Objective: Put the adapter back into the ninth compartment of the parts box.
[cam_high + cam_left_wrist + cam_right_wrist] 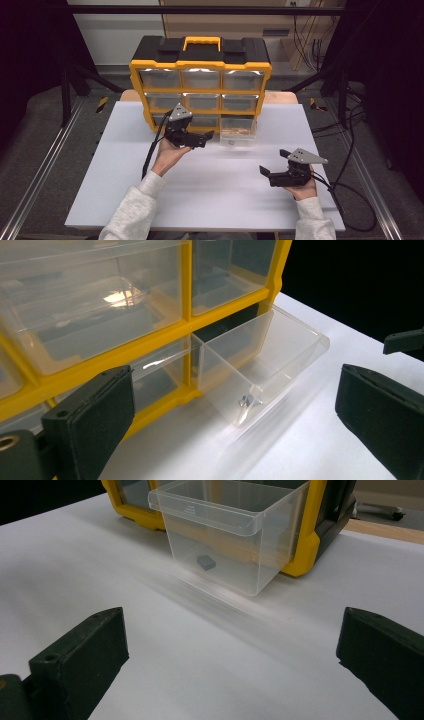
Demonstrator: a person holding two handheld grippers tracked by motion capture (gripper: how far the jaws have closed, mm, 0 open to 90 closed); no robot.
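**Pulled-out drawer sits half out of its slot, with both tools free of it**

Sleeves and forearms enter at the near edge of the white counter [210,195]. On the left, the left tool [207,137] hovers just in front of the bottom row of the yellow-and-black drawer organizer [200,82], its jaws spread wide with nothing between them. In the left gripper view its pads [90,415] frame the cabinet's yellow frame and the clear drawer [260,360] beside it. A careless sweep from here could knock the drawer's side wall and skew it in its slot, since the jaws stand close to it and point along the cabinet front.

Centre-right, the bottom-right clear drawer [238,134] is drawn well out toward the person, its front resting low over the counter. Its contents are hard to read: a tan mass from the high view, a small grey piece [205,562] through the front wall. My judgement is that a further pull could bring it fully out and tip it, spilling what lies inside, because little of it seems to remain in the frame.

At the right, the right tool [274,163] rests well apart from the drawer, jaws released and empty. Reaching in blind, it could push the drawer crooked rather than straight home.
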